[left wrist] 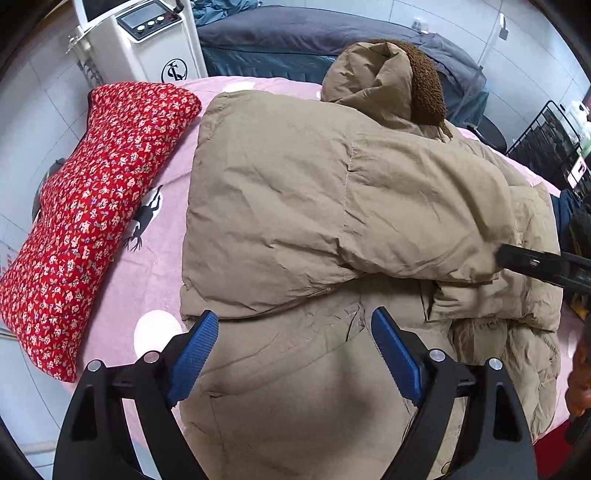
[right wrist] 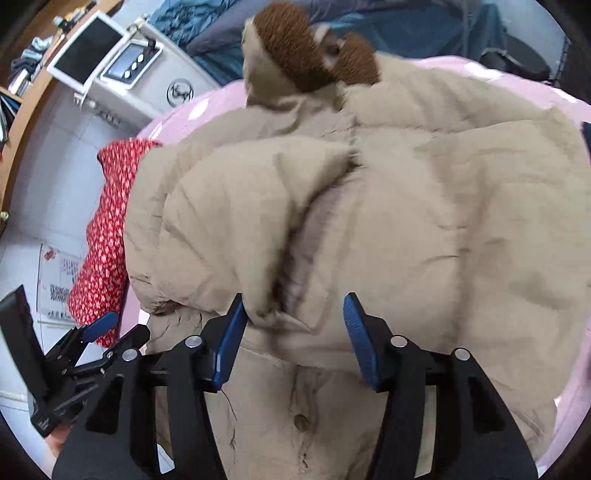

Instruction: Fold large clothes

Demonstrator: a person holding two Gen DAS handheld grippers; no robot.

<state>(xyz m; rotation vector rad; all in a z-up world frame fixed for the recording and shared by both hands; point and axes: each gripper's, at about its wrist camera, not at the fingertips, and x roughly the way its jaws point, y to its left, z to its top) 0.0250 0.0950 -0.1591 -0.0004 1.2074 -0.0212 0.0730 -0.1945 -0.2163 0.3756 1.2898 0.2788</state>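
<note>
Left claw [left wrist: 293, 325] gaping over coat [left wrist: 332, 206] (hood far end).

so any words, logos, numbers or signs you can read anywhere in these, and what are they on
Round monogram logo on the white floor-standing machine: intertwined letters, perhaps "SL", not certain.
Grey display panel with three round buttons on that machine: nothing readable.
Printed paper sheet on the floor: red and dark print, too blurred to read.
Tan padded hooded coat: no label showing.
Red floral cushion, pink bedsheet: patterns only.

Bare pink sheet [left wrist: 155, 236] between coat [left wrist: 295, 206] and red pillow [left wrist: 99, 206].
</note>
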